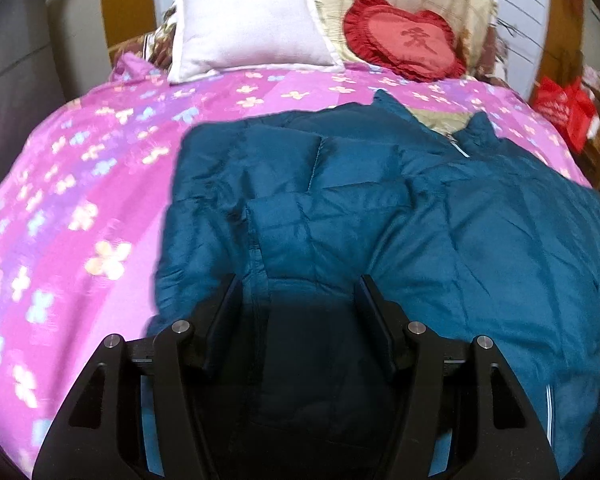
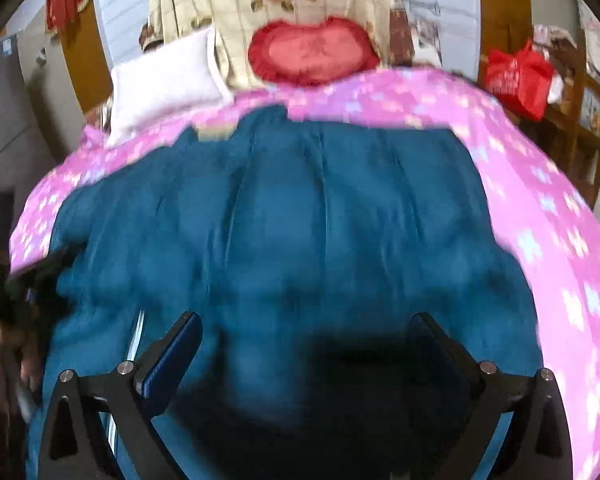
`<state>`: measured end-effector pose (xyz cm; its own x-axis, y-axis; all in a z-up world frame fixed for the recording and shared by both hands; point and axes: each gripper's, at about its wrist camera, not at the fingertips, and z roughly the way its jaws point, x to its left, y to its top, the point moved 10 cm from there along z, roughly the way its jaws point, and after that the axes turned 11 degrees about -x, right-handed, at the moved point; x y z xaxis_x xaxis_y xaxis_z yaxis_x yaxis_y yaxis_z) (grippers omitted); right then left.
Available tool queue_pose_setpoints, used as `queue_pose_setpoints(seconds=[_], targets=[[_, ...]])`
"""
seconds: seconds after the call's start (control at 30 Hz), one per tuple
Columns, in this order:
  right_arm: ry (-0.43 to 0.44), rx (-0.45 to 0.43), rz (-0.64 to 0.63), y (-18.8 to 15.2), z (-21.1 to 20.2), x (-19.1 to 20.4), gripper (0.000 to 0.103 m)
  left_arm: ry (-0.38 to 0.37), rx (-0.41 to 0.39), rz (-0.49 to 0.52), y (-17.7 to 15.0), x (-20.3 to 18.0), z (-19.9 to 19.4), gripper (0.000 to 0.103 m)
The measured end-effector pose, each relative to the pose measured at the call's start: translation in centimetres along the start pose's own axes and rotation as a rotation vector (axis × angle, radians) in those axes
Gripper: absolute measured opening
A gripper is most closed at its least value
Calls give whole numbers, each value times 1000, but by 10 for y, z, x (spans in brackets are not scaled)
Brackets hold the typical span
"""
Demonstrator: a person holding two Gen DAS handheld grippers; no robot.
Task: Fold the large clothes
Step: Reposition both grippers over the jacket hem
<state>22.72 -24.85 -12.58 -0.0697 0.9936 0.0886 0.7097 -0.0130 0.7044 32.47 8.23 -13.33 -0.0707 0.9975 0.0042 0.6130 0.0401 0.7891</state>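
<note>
The left claw [image 1: 300, 304] stood about half open over the near hem of the teal padded jacket [image 1: 380, 200]. A thick fold of the jacket bulged up between its fingers [image 1: 224, 312], but whether the pads actually pressed on it could not be told from the left wrist view. The right claw [image 2: 308, 344] stood at its widest, its blue-faced fingers [image 2: 172, 352] spread over the cloth with nothing pinched between them; that view was smeared by motion.

The jacket lay spread on the bed, on the pink flowered bedspread [image 1: 80, 200], front up. Its collar and zip [image 1: 460, 148] pointed toward the far end, and its left side appeared already turned in over the body. A pale reflective strip [image 1: 550, 408] showed at the near right hem.

By its look the jacket was soft, puffy and light for its bulk, with a smooth shell that seemed likely to slide between hard pads. A pinch on one quilted layer would probably slip or lift only the top skin. The better hold seemed to be a seam, the hem or the zip edge, taken deep enough to catch every layer. Being springy, a fold would likely want pressing down to stay.

Farther off lay a white pillow [image 1: 252, 28] and a red heart cushion [image 1: 404, 40] at the head of the bed. A red bag [image 1: 564, 108] sat at the far right.
</note>
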Motion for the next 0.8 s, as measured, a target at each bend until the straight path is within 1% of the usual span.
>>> queue_pose_setpoints(seconds=[0.03, 0.1, 0.17, 0.2, 0.3, 0.33, 0.37, 0.4, 0.43, 0.47, 0.53, 0.6, 0.73, 0.77, 0.8], targets=[[-15, 33, -25, -15, -6, 1, 103, -10, -11, 16, 1, 1, -12, 60], [-34, 61, -83, -42, -22, 3, 103, -40, -18, 34, -2, 4, -36, 64], [-40, 67, -89, -58, -42, 4, 103, -63, -15, 38, -12, 9, -62, 72], [-34, 62, -88, -62, -52, 5, 103, -71, -3, 48, -23, 12, -76, 73], [-30, 42, -91, -80, -79, 8, 103, -96, 75, 77, -65, 19, -103, 74], [-40, 49, -101, -90, -81, 7, 103, -98, 115, 85, -84, 22, -109, 74], [-46, 56, -110, -101, -80, 6, 103, -95, 138, 89, -96, 24, -112, 74], [-39, 32, -106, -105, -80, 5, 103, -85, 170, 93, -112, 28, -114, 74], [-34, -8, -97, -107, -82, 4, 103, -80, 166, 98, -118, 29, -116, 76], [-36, -13, -99, -108, -83, 3, 103, -76, 127, 106, -120, 29, -120, 79], [-31, -3, -103, -108, -82, 3, 103, -69, 97, 102, -122, 29, -120, 81], [-19, 0, -100, -110, -83, 3, 103, -64, 83, 96, -123, 29, -119, 84], [-29, 5, -110, -105, -85, 1, 103, -51, 96, 103, -123, 33, -124, 84], [-44, -18, -111, -104, -93, -2, 103, -37, 97, 92, -121, 40, -130, 84], [-75, -69, -107, -98, -105, -10, 103, -29, 86, 76, -119, 48, -140, 84]])
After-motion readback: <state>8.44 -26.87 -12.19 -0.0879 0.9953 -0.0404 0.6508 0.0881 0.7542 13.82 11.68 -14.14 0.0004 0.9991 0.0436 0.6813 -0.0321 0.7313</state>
